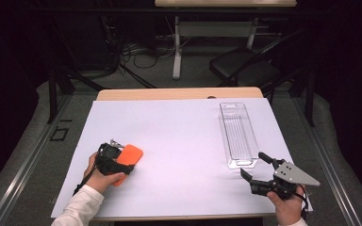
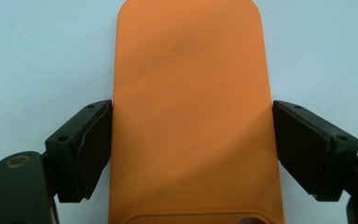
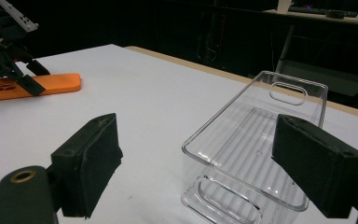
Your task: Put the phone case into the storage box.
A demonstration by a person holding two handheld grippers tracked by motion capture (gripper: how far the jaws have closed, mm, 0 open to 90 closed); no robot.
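Straddling the orange phone case at the near left of the white table, the left gripper has its jaws open at the case's long edges, gripping nothing. The case looks light, flexible and grippy, best held across those edges. The right gripper, open and empty, faces the clear bin farther right. No writing is legible.

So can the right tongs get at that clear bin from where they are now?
Probably yes: the right tongs sit open just short of the clear bin's near end, with bare table between and nothing blocking.
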